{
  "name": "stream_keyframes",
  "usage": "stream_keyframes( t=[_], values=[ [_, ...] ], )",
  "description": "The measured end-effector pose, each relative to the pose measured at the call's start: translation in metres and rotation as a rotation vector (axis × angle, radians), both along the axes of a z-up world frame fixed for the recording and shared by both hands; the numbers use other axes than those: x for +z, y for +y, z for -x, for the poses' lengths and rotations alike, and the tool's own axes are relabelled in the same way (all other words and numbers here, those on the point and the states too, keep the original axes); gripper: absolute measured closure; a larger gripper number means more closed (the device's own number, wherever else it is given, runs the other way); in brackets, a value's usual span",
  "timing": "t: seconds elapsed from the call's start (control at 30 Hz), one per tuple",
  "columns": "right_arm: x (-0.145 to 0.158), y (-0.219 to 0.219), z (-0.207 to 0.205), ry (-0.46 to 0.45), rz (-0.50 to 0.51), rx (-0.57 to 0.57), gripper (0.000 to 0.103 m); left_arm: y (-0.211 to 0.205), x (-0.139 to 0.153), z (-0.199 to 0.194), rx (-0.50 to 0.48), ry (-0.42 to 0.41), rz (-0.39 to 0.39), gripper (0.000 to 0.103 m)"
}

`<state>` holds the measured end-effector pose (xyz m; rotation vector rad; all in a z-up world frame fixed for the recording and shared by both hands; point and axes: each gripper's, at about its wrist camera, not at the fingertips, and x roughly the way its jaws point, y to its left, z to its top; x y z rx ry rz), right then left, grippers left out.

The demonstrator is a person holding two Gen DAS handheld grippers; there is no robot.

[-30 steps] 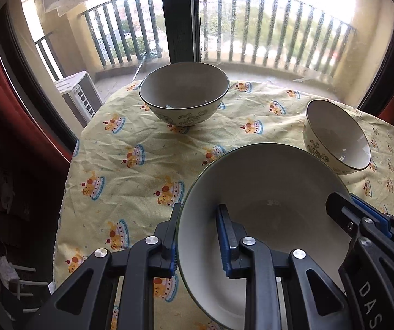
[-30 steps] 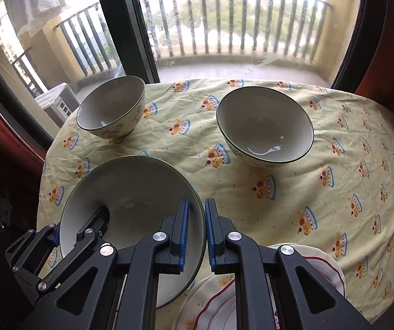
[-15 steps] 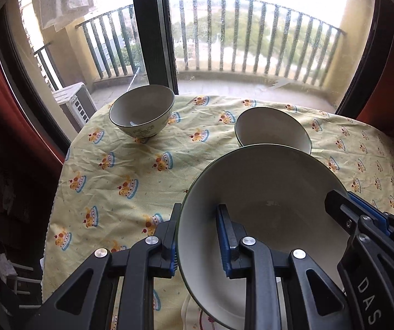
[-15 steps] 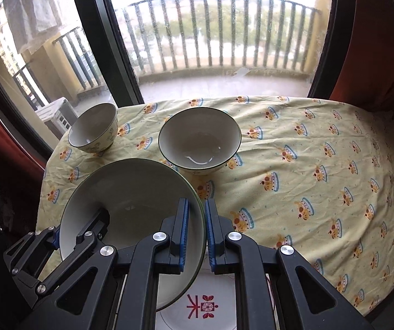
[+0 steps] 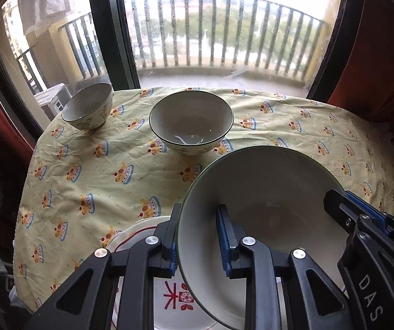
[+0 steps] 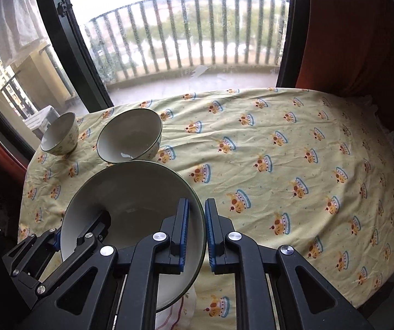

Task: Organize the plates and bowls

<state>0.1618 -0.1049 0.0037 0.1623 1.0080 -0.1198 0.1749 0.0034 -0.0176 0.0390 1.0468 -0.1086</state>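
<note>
While both grippers clamp opposite rims of the large bowl (image 5: 263, 220), left gripper (image 5: 198, 236) and right gripper (image 6: 197, 228) each pinching the wall between its fingers, uneven release is the main risk: one side letting go first would tip the bowl onto the red-patterned plate (image 5: 175, 299) directly beneath. Glazed ceramic may slip in the pads. Bowl is pale inside, dark-rimmed, empty. Two smaller bowls, medium (image 5: 191, 122) and small (image 5: 88, 106), stand apart on the tablecloth (image 6: 279, 165).

- Left gripper (image 5: 197, 233) clamps the big bowl's (image 5: 265, 192) near-left rim, above a plate (image 5: 142, 225).
- Right gripper (image 5: 362, 220) grips its right rim.
- Two bowls (image 5: 191, 121) (image 5: 88, 106) sit near the tablecloth's (image 5: 100, 181) far-left edge.
</note>
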Motion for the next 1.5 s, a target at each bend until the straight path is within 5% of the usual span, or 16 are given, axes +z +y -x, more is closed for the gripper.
stream_keyframes(
  t=[0.5, 1.1, 1.3, 1.37, 1.43, 1.5],
  values=[
    [-0.047, -0.088, 0.036, 0.111, 0.01, -0.049, 0.088, -0.084, -0.048, 0.032, -0.06, 0.11, -0.001, 0.081],
    [-0.077, -0.111, 0.058, 0.163, 0.011, -0.057, 0.088, -0.107, -0.072, 0.047, -0.104, 0.176, -0.024, 0.081],
    [-0.081, -0.113, 0.062, 0.174, -0.02, -0.085, 0.079, -0.112, -0.069, 0.05, -0.142, 0.163, -0.092, 0.064],
    [-0.082, -0.112, 0.062, 0.179, -0.039, -0.074, 0.059, -0.11, -0.069, 0.05, -0.144, 0.175, -0.091, 0.043],
    [-0.08, -0.11, 0.062, 0.165, -0.041, -0.069, 0.045, -0.107, -0.065, 0.052, -0.165, 0.185, -0.048, 0.032],
    [-0.077, -0.108, 0.062, 0.149, -0.046, -0.066, 0.042, -0.105, -0.059, 0.054, -0.162, 0.171, -0.051, 0.024]
  ],
)
